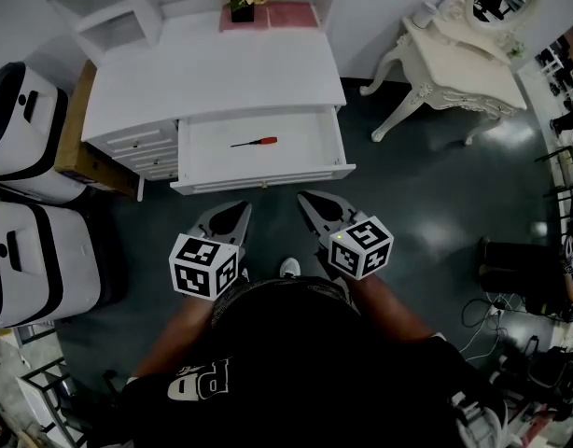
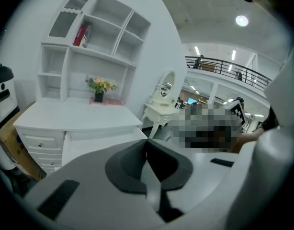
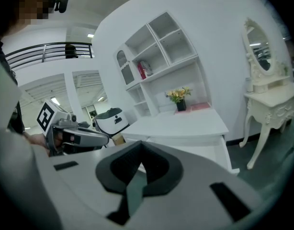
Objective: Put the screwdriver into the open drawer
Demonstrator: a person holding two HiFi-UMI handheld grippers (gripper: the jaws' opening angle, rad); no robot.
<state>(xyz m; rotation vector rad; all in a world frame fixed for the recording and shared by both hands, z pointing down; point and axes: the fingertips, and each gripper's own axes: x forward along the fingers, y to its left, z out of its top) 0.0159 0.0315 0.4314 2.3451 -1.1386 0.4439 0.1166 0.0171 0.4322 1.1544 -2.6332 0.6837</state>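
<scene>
The slim red-handled screwdriver (image 1: pixel 256 142) already lies flat inside the open white drawer (image 1: pixel 310 129) of the white bench (image 1: pixel 212 73), a little left of its middle, so to my eye the placing step is done. The left gripper (image 1: pixel 234 213) and the right gripper (image 1: pixel 313 203) hover just in front of the drawer, close to the person's body and well apart from the tool, each with its jaws pressed together on nothing. I'd judge the next move calls only for keeping both clear of the drawer front.
</scene>
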